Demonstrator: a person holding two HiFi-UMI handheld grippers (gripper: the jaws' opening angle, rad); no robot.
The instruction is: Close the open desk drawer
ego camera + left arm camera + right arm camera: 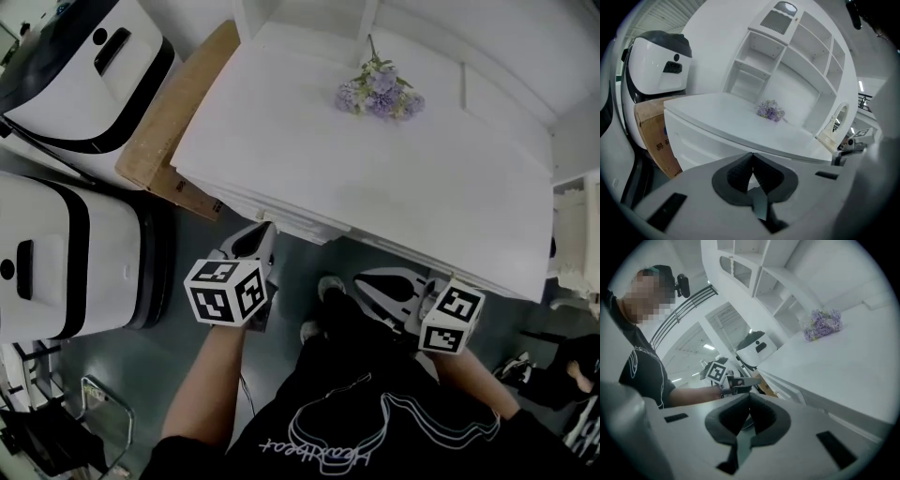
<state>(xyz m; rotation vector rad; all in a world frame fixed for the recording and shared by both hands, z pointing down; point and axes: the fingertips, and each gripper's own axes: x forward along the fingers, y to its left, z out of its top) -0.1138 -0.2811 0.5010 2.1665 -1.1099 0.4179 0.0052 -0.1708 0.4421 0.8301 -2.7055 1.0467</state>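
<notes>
A white desk [422, 187] carries a bunch of purple flowers [380, 92]. Under its front edge a white drawer front [292, 225] [691, 140] sticks out a little; how far it is open I cannot tell. My left gripper [265, 232] [751, 157] is shut and empty, its tips just short of that drawer front. The right gripper [367, 281] [750, 397] is also shut and empty. It is held lower, below the desk edge, and points left toward the left gripper [736, 383].
A cardboard box [173, 122] [654, 136] leans against the desk's left side. Two white-and-black machines [80, 70] [56, 253] stand left of it. Shelves [787, 61] rise behind the desk. The person's legs and shoes [328, 286] are on the floor between the grippers.
</notes>
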